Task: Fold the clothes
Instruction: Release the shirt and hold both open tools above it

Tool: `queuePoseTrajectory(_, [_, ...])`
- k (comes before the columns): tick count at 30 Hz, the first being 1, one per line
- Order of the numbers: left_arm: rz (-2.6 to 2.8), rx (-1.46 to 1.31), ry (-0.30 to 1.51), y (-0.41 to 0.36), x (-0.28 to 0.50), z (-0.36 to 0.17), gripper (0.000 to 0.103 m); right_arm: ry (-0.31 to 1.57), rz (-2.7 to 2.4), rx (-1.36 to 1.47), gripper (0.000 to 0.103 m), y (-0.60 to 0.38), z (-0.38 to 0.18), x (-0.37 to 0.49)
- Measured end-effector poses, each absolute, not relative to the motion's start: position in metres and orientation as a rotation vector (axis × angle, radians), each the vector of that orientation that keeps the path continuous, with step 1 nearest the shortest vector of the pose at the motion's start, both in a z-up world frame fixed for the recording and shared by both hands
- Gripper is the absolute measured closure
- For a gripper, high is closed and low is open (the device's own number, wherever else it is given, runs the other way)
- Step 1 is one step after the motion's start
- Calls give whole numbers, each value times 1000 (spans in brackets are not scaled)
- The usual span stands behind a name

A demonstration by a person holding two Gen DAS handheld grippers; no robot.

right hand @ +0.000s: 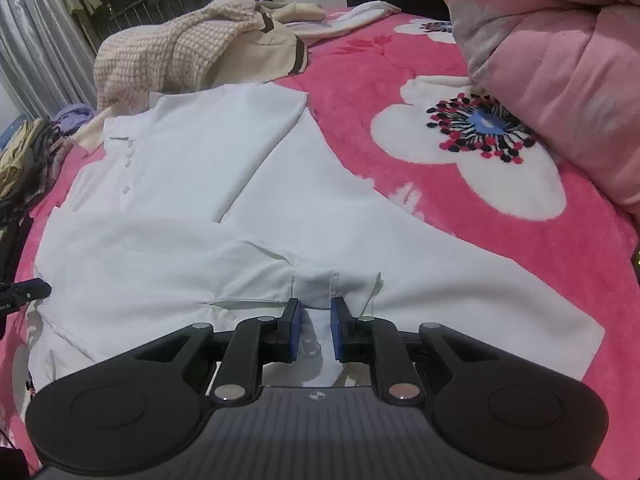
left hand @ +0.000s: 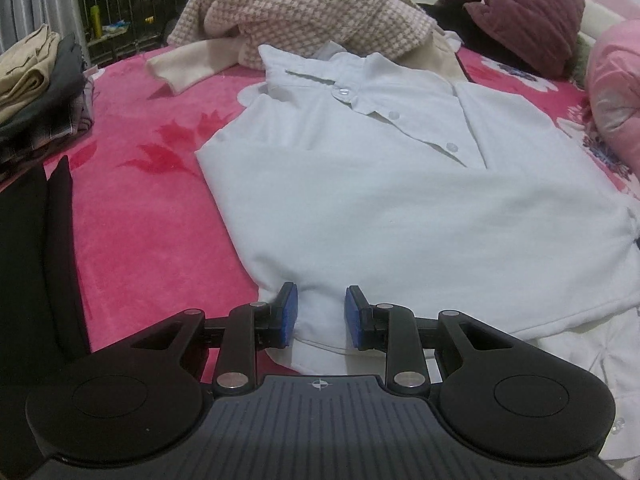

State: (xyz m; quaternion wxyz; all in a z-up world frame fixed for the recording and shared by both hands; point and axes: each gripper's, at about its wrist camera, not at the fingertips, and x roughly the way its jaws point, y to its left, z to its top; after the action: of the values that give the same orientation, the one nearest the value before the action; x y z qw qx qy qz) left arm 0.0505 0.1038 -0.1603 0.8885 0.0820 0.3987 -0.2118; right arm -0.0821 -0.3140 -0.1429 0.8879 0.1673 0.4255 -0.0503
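Pink blanket point(right hand: 460, 248) bare rightward; quilt point(right hand: 560, 60) (bulky) blocks beyond.

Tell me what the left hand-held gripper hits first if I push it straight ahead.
Probably the white shirt: the left hand-held gripper is open at its near hem, and cloth fills the line ahead up to the collar. Height above it is unclear.

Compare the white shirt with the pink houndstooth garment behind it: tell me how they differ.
The white shirt lies spread flat on the pink blanket with its sides folded in; the houndstooth garment sits crumpled in a heap. The shirt is plain white with buttons; the garment is checked pink and cream. Both hand-held grippers, left and right, sit open at the shirt's near edge, none at the garment. Both rest on the same blanket.
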Motion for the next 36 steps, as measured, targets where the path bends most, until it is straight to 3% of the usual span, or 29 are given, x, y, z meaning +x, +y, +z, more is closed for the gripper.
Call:
queuePoseTrajectory(19, [-368, 142, 778, 114, 34, -128, 72, 688, -73, 479, 83, -314, -90, -118])
queuePoseTrajectory(36, [-359, 181, 836, 102, 28, -155, 71, 954, 27, 386, 83, -261, -142, -95])
